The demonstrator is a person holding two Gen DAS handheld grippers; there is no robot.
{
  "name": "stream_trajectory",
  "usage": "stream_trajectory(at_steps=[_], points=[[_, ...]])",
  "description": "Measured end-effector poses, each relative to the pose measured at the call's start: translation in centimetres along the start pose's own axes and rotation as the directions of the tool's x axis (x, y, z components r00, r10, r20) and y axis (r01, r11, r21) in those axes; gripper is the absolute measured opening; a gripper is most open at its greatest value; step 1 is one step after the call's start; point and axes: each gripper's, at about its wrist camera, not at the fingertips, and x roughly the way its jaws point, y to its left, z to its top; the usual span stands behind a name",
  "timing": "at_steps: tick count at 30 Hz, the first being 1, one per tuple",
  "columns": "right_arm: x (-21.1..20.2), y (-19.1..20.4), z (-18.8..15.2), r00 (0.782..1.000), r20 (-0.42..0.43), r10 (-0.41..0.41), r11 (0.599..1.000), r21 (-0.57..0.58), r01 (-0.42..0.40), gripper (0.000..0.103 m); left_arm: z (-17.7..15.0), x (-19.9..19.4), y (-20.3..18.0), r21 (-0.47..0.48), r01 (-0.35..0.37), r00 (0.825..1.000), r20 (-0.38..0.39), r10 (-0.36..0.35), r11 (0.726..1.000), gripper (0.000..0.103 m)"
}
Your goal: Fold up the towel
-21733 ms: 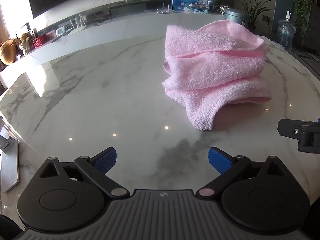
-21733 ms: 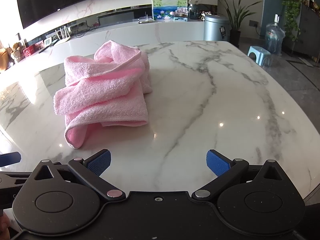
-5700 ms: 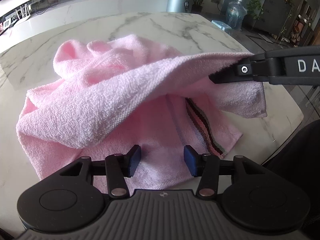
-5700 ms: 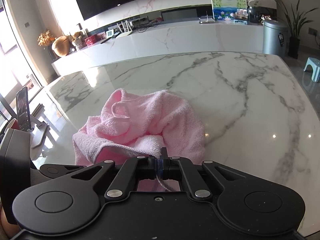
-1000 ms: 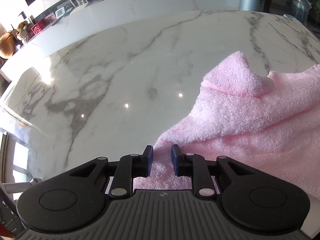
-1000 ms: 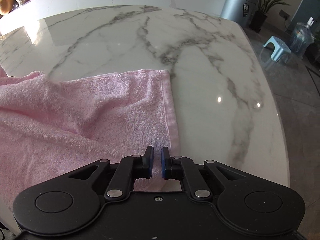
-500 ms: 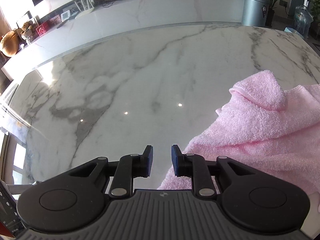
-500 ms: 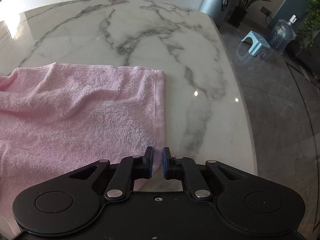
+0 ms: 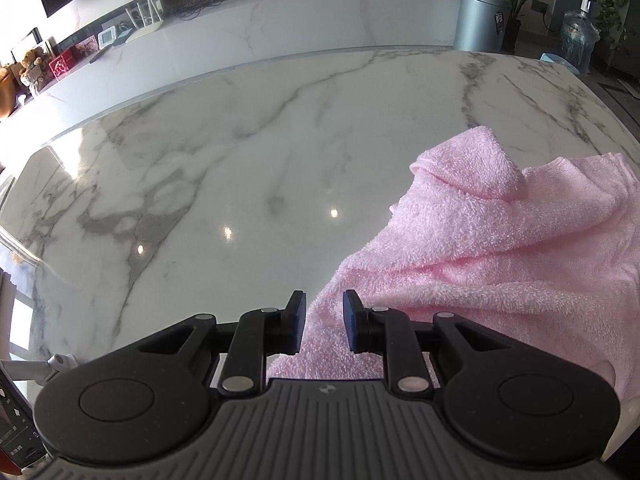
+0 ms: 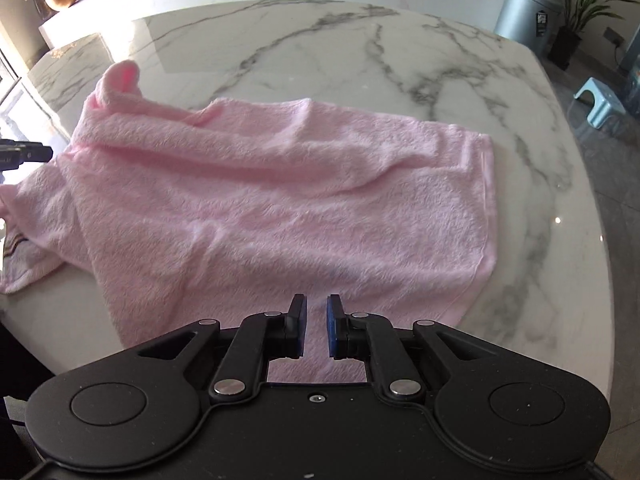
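- Pink terry cloth, the towel [image 10: 280, 208], is seen spread and rumpled over the marble worktop [image 10: 360, 52], filling the centre of the right wrist view.
- A raised peak of the towel is seen at 10 o'clock there; a striped end lies at 9 o'clock.
- The right gripper [image 10: 316, 330] is held above the near hem, jaws slightly apart, nothing clamped.
- The left gripper [image 9: 323, 322] is likewise parted, unclamped, over the towel's edge [image 9: 500, 240].

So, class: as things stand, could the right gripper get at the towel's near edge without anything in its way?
Probably yes. The right gripper hangs just above the pink towel, its jaws slightly apart and empty; nothing lies between them and the cloth on the marble table.
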Motion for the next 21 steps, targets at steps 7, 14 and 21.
stream_trajectory(at_steps=[7,14,21], points=[[0.3,-0.6,-1.1,0.999,-0.017,-0.033,0.999,0.026,0.033,0.008,-1.7,-2.4,-1.2,0.037,0.040,0.999,0.014,-0.041,0.999,0.019],[0.3,-0.7,-1.1,0.999,-0.008,-0.041,0.999,0.015,0.041,0.008,-3.5,-4.4,-3.1,0.091,0.102,0.995,-0.008,-0.102,0.991,0.019],[0.5,-1.4,-0.8,0.998,-0.006,-0.055,0.998,0.020,0.055,0.008,-5.7,-4.1,-5.0,0.141,0.119,0.992,-0.056,-0.112,0.983,0.019]])
